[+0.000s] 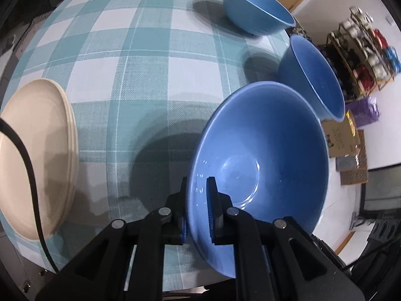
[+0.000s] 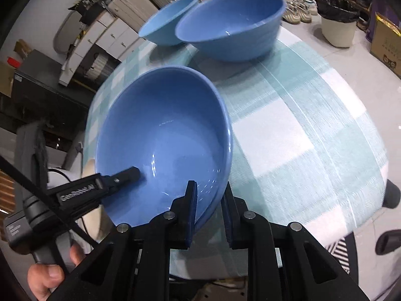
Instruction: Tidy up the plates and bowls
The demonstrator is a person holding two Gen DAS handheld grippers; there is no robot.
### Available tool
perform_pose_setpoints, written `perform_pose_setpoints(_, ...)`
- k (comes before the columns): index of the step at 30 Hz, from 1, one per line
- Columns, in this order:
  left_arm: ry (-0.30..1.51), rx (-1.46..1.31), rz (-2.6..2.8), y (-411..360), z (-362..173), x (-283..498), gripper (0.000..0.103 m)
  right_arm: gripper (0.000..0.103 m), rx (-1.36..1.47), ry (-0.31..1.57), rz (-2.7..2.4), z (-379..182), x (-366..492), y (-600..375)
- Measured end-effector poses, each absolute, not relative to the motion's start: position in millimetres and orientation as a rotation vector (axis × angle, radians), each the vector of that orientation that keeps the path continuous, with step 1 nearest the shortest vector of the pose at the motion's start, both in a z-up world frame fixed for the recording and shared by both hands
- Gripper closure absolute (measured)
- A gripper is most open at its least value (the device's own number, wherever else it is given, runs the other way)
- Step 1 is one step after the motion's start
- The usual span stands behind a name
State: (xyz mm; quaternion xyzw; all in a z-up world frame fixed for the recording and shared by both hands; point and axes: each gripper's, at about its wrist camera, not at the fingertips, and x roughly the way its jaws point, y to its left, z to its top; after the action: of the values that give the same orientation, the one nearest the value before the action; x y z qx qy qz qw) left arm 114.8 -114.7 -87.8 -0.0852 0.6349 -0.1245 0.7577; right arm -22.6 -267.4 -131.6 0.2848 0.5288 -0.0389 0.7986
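Both grippers clamp one blue bowl (image 1: 263, 155) by its rim: left gripper (image 1: 198, 200) and right gripper (image 2: 209, 200) each pinch the wall, held tilted above the checked tablecloth (image 1: 140, 75). Two further bowls (image 1: 258, 10) sit near the table edge; stacked plates (image 1: 37, 155) lie well apart.

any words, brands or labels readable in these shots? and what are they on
"GenRobot.AI", roughly, in pale letters along the left hand-held gripper; the middle letters are blurred.
Green print on the side of the cardboard box on the floor: too blurred to read.
Small grey label on the black handle near the person's hand: too small to read.
Cardboard box with a cartoon face: its print is unreadable.
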Motion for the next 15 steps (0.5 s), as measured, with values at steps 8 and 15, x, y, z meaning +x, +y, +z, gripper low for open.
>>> perform_pose_setpoints(8, 1.400, -0.180, -0.261, -111.3, -92.9, 111.1, 0.094, 0.084, 0.648, 1.134, -0.081, -134.8, -28.4, -274.3)
perform_pose_setpoints(15, 1.398, -0.197, -0.270, -103.5, -88.9, 116.7, 0.079, 0.074, 0.645, 1.114, -0.078, -128.3, -30.4, -280.9)
